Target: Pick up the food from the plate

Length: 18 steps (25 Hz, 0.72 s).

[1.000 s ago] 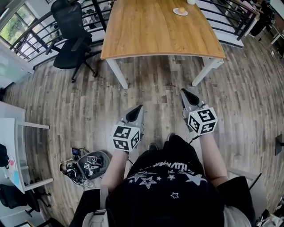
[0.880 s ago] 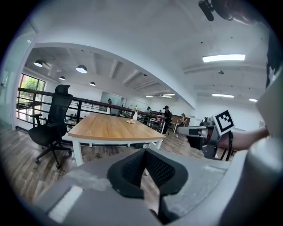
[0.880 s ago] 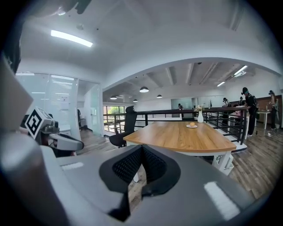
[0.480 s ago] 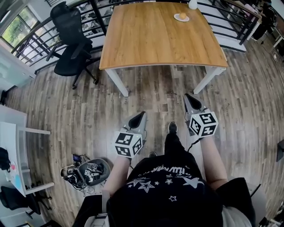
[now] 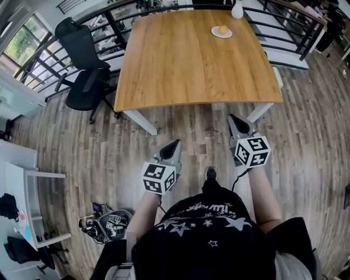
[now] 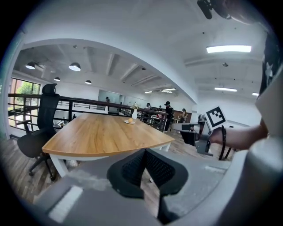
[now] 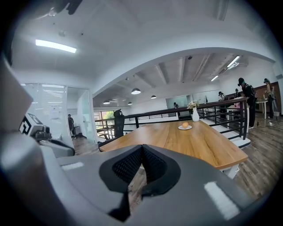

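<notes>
Food [image 5: 222, 29], a small round orange piece, sits on a white plate [image 5: 227, 35] near the far right corner of the wooden table [image 5: 180, 71]. A white vase [image 5: 237, 9] stands just beyond the plate at the table's far edge. Nothing else shows on the tabletop.

Both grippers are held over the plank floor [image 5: 104, 147], short of the table's near edge and well apart from the plate. The left gripper [image 5: 175, 144] hangs below the middle of that near edge. Its own view shows the ribbed black pads [image 6: 132, 165] pressed together at the tip with nothing between them. The right gripper [image 5: 234, 119] is near the table's near right leg [image 5: 257, 114], and its jaws are likewise closed on nothing. From the right gripper view the plate and food appear far off across the tabletop, with the vase behind them by the black railing [image 7: 221, 110].

A black office chair [image 5: 87, 65] stands beside the table's left edge. A tangle of cables and gear [image 5: 104, 227] lies on the floor at the person's left, near a white desk [image 5: 22, 180]. The person wears a black shirt [image 5: 208, 240] printed with white stars.
</notes>
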Available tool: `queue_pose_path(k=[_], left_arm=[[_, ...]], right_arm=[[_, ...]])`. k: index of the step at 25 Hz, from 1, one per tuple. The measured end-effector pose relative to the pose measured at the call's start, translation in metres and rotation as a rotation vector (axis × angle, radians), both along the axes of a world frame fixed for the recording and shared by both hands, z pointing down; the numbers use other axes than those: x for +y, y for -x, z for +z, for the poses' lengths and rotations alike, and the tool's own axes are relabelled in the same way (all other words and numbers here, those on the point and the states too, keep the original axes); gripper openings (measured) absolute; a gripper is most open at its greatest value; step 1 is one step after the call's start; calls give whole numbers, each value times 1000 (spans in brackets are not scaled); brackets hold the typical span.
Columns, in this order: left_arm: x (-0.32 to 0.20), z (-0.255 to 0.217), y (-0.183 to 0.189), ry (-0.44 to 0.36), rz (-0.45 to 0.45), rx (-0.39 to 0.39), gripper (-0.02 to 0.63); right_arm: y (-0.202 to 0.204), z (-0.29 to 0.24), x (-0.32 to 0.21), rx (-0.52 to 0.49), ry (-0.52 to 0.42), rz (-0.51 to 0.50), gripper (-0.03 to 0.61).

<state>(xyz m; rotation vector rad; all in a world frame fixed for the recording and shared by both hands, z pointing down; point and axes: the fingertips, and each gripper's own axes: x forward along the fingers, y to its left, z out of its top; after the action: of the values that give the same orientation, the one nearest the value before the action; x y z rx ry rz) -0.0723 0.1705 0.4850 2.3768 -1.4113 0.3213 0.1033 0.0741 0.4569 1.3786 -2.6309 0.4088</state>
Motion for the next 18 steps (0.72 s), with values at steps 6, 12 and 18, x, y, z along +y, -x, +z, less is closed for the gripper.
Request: queue_pose_path(k=[6,12,18], left_arm=[[-55,1,-29,2,7,-12,2],[-100,0,-37,0,-26,-33,2],[-139,2,-41,-6,-68,-53,2]], right_arm=[[-24,-1,-59,-19,7,-2,2],[-39,1,-105,-27,5,-27,2],[-54,0,-140,-30,3,-65,2]])
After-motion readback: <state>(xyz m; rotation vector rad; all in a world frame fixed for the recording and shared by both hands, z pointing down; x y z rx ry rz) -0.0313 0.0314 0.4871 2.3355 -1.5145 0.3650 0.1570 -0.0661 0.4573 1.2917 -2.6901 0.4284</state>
